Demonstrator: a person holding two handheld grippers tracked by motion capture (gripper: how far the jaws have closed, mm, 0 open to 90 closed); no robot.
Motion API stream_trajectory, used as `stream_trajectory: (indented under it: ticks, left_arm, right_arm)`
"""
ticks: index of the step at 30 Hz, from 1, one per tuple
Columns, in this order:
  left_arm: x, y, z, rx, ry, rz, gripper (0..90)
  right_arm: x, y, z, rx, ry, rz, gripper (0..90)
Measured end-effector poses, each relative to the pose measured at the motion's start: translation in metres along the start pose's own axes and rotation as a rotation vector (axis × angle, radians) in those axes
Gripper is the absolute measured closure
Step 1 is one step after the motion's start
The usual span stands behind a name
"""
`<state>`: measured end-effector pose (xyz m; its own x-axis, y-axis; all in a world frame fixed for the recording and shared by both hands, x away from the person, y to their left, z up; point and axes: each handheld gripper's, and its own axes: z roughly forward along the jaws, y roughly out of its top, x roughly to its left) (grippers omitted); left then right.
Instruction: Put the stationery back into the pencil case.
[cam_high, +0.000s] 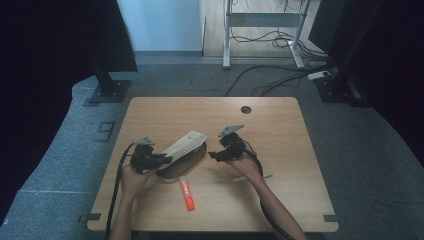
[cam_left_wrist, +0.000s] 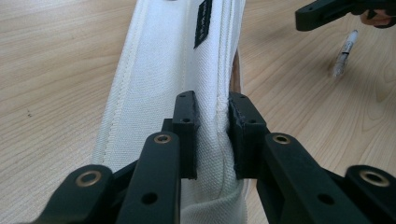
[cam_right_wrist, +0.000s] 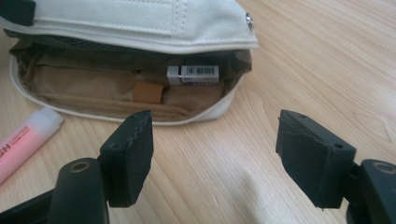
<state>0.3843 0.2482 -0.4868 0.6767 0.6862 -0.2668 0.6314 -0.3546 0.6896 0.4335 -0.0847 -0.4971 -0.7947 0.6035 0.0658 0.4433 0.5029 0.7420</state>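
The left gripper (cam_high: 161, 160) is gripping the pouch (cam_high: 184, 151) flap; a highlighter (cam_high: 187, 193) is lying on the bench (cam_high: 280, 150).

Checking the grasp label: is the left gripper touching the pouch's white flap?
Touching. In the left gripper view, the left gripper has both jaws pressed against the white flap, the fabric pinched and bunched between them.

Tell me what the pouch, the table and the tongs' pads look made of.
Pouch: off-white woven fabric, likely canvas; weave and stitched seams show, with a tan lining inside. Table: light wood or wood-look laminate, matte, grain lines visible; which one is unclear. Pads of the right tongs: black, dull, slightly rough, probably rubber or foam on hard black plastic arms.
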Motion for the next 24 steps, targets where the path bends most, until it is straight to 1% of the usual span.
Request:
stream_trajectory:
  ticks: [8, 10, 12, 19, 24]
  left_arm:
    - [-0.001, 0.000, 0.000, -0.001, 0.005, 0.005, 74.8]
    - [-0.001, 0.000, 0.000, -0.001, 0.004, 0.004, 74.8]
    - [-0.001, 0.000, 0.000, -0.002, 0.004, 0.002, 74.9]
    - [-0.001, 0.000, 0.000, -0.002, 0.004, 0.002, 74.9]
    - [-0.001, 0.000, 0.001, -0.002, 0.003, 0.001, 74.9]
  right_arm:
    - [-0.005, -0.011, -0.015, -0.004, 0.002, 0.009, 27.3]
    - [-0.005, -0.012, -0.017, -0.005, 0.003, 0.010, 27.3]
    - [-0.006, -0.017, -0.023, -0.004, 0.004, 0.008, 27.3]
    - [-0.006, -0.026, -0.033, -0.009, 0.002, 0.009, 27.3]
    - [-0.007, -0.034, -0.043, -0.010, -0.004, 0.000, 27.3]
